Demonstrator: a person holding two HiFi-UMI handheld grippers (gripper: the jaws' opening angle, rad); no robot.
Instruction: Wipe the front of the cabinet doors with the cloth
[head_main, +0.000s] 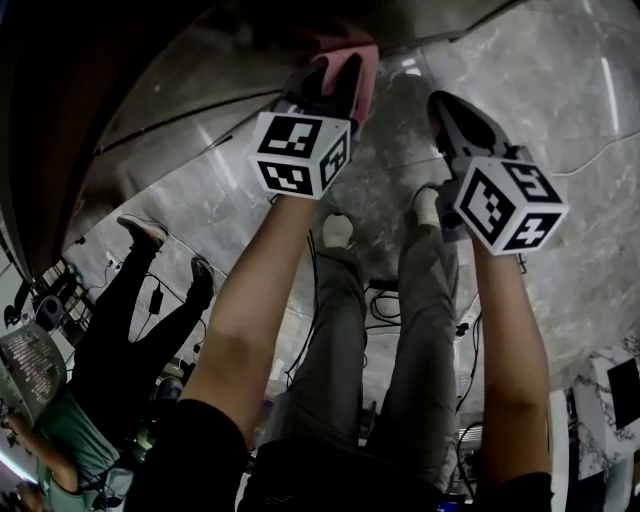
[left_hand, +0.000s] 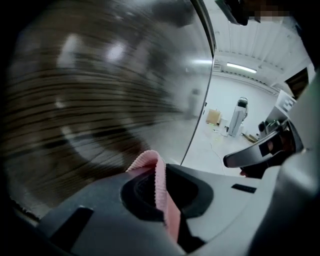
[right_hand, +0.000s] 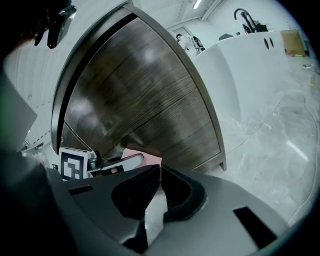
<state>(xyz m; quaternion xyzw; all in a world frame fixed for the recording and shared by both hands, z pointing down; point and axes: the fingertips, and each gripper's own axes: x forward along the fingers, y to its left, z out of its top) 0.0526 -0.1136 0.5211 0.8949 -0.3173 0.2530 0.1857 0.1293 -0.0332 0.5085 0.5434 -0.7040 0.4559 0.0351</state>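
Outstretched forearms: left hand-held gripper pinches cloth by cabinet door.

Grey marbled floor (glossy), black cables, dark cabinet

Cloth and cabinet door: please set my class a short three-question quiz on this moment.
1. True or false: the right gripper holds the cloth.
2. Multiple choice: the cabinet door is A) white, B) dark woodgrain, C) clear glass.
3. Fill in: the cloth's colour is ____.

Key: 1 false, the left gripper is shut on it; 2 B; 3 pink.
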